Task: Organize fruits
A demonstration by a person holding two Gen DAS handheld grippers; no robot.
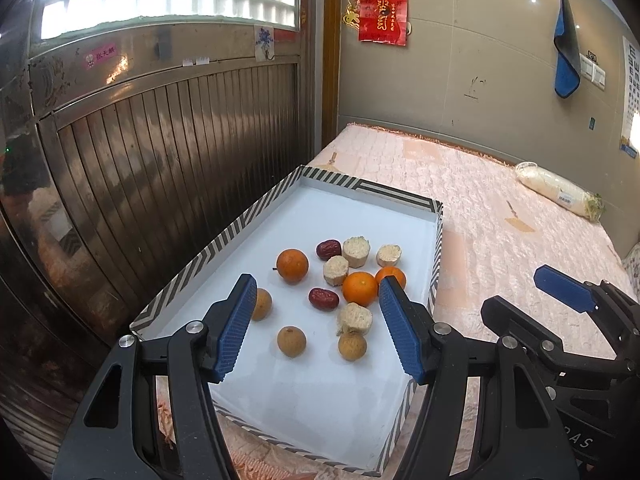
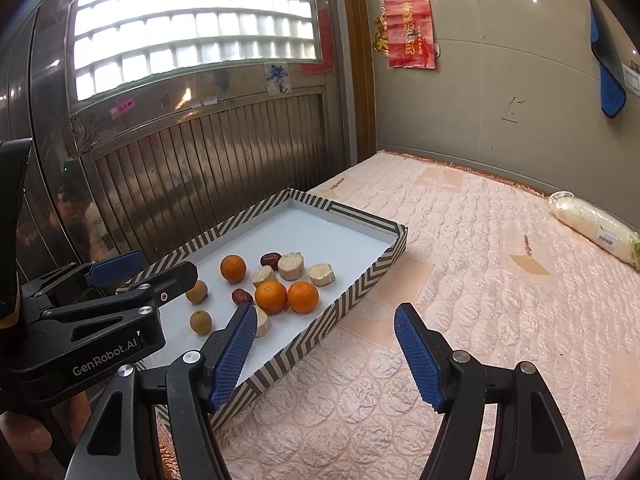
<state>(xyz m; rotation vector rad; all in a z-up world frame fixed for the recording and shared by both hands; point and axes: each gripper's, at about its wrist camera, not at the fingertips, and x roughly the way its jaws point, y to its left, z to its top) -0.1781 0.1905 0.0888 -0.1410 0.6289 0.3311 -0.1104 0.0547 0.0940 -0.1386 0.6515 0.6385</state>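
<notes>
Fruits (image 1: 360, 288) beyond left hand-held gripper (image 1: 318, 320).

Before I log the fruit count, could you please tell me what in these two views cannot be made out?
- Left wrist view: one longan is half hidden behind the left claw; the tray's near corners are covered by its arms.
- Right wrist view: a pale cut piece is partly hidden by the right claw's finger.
- The red wall paper's writing is too small to read.

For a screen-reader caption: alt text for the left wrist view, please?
A shallow zigzag-striped cardboard tray on a pink quilted mattress holds oranges, red dates, brown longans and pale cut chunks. The open blue-padded left tool hovers above them, empty.
</notes>
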